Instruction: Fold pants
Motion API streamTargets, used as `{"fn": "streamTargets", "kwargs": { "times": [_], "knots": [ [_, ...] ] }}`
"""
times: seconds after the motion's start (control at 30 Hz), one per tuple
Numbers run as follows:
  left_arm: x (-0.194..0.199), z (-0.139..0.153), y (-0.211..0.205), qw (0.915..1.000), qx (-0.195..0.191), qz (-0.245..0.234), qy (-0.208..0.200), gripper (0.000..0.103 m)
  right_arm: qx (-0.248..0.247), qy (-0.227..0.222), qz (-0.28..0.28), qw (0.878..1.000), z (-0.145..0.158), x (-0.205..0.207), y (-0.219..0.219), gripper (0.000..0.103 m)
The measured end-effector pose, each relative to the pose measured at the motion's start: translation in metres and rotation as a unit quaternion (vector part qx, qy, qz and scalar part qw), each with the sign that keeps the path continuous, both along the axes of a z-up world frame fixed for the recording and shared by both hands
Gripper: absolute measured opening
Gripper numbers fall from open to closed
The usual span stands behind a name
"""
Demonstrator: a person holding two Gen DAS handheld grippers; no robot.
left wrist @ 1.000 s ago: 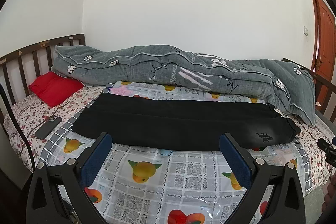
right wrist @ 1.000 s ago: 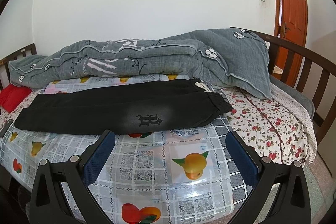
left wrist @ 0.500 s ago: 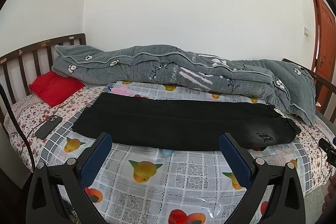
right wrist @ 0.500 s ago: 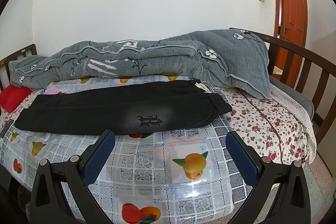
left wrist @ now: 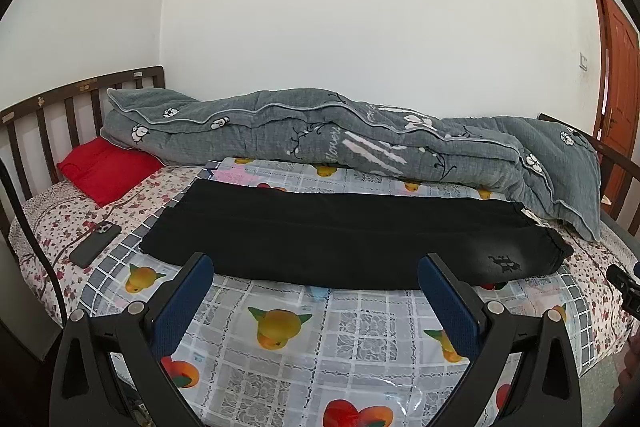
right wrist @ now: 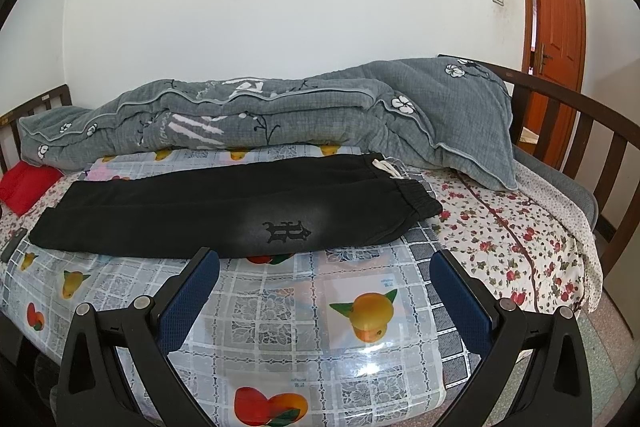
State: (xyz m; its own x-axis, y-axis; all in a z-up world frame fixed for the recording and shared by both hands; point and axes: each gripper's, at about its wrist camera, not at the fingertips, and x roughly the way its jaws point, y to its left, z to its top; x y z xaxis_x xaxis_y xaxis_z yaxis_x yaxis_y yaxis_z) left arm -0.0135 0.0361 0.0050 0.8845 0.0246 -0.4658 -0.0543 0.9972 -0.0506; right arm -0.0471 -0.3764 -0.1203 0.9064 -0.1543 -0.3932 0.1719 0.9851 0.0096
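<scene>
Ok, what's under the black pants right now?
The black pants lie flat on the fruit-print plastic sheet, which covers the floral bedsheet. Whatever else sits beneath the fabric is hidden.

pants (left wrist: pixel 352 239): your black pair, with a black gothic emblem (right wrist: pixel 286 231) on a faded grey patch
drawstring (right wrist: pixel 386 167): white
quilt (left wrist: pixel 320 143): grey, with white flowers and white stripes
plastic cover (left wrist: pixel 340 331): a grey-and-white check you see printed with orange and red fruit
bedsheet (right wrist: pixel 512 239): white with small red flowers
pillow (left wrist: pixel 106 169): plain red
phone (left wrist: pixel 95 244): black
bed frame (right wrist: pixel 580 131): dark brown wood
door (right wrist: pixel 556 11): orange-brown
hand-held gripper pads (left wrist: pixel 182 307): blue on your black fingers
</scene>
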Motion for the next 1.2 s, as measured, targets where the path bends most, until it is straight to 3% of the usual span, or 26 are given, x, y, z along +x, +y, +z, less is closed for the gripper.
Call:
{"fn": "streamTargets", "kwargs": {
  "times": [0.6,0.8,1.2],
  "knots": [
    [0.009,-0.009,0.007,0.9998,0.006,0.016,0.004,0.103,-0.005,0.0,0.008,1.0,-0.002,0.006,0.005,0.103],
    [0.028,-0.029,0.022,0.9993,-0.001,0.029,0.022,0.103,-0.009,0.01,0.01,1.0,-0.013,0.022,0.005,0.103],
    [0.09,-0.099,0.064,0.9931,-0.005,0.073,0.091,0.103,-0.004,0.042,-0.01,0.999,-0.057,0.08,-0.009,0.102]
  ]
}}
